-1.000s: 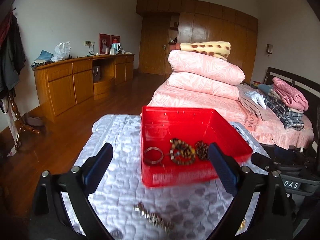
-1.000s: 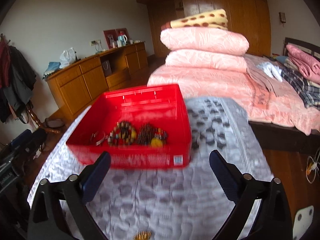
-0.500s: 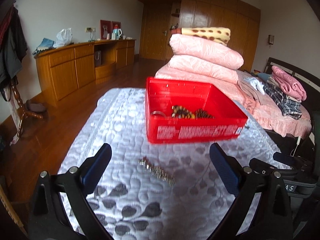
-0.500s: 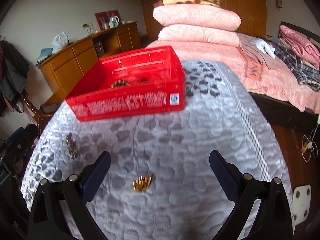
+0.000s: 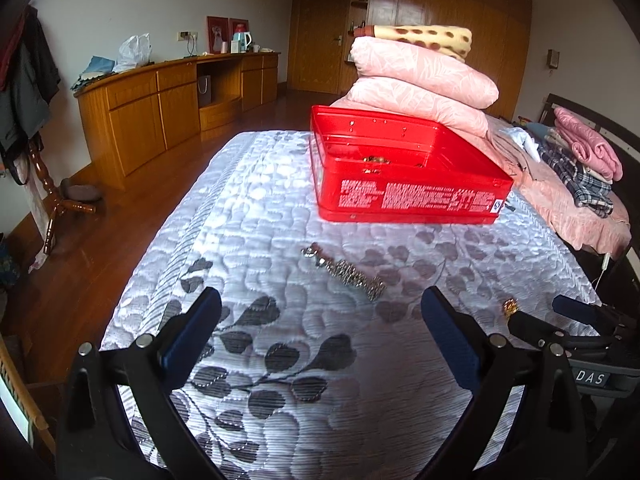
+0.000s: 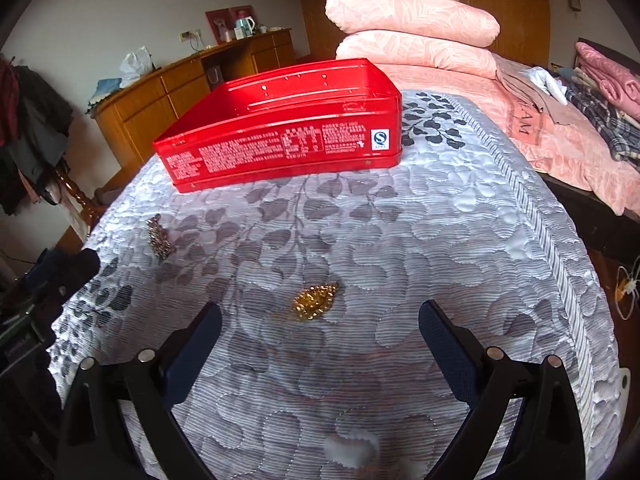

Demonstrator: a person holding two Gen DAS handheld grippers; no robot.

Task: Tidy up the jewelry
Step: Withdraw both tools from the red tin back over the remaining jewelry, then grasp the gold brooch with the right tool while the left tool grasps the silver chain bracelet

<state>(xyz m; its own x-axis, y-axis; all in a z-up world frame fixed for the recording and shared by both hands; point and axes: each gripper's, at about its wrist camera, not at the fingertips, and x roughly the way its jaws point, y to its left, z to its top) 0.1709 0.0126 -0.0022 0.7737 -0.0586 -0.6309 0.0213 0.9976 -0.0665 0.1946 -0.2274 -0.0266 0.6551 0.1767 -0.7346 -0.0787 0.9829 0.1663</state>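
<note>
Nearest, the left gripper and the right gripper both hang spread wide over the quilted cover, holding nothing. Just beyond them lie a gold piece and, to the left, a silver chain. Farther back the red box holds more jewelry, barely visible.

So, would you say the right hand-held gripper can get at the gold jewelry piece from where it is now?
Probably yes: the right hand-held gripper is open, and the gold jewelry piece lies loose on the quilt just ahead, with nothing between.
</note>
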